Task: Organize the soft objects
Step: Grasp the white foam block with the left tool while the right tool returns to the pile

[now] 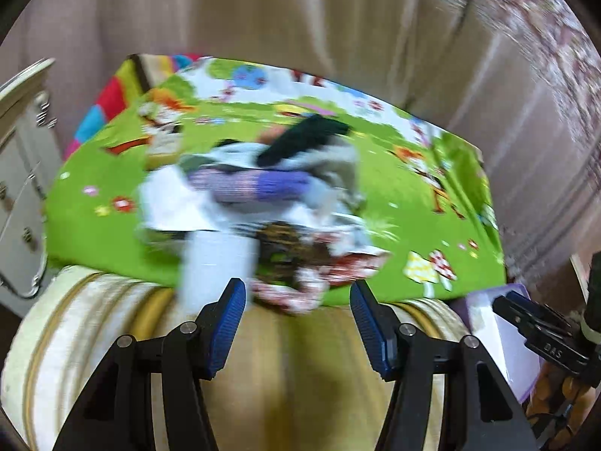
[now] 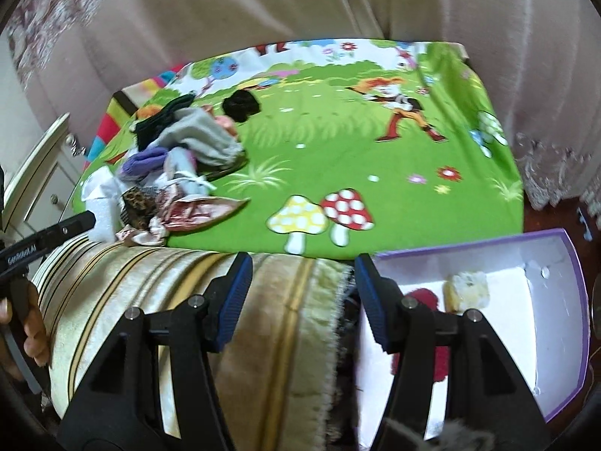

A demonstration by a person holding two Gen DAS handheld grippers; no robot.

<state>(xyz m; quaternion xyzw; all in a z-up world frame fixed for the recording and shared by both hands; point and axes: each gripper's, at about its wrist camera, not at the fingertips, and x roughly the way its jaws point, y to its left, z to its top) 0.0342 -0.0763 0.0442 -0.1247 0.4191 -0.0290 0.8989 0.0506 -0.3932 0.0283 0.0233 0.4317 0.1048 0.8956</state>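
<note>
The heap of soft objects (image 2: 176,165) lies at the left of the right-wrist view on the green play mat (image 2: 338,158), with the purple-rimmed box (image 2: 563,300) at lower right. Tangled pieces could drag neighbours off the mat's near edge. Left gripper (image 1: 298,323) and right gripper (image 2: 300,300) both stand half-open, holding nothing.

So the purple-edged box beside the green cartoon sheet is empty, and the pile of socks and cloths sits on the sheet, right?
Not quite: the purple-edged box already holds a red item and a pale yellow one, as the right wrist view shows. The pile does sit on the green sheet.
</note>
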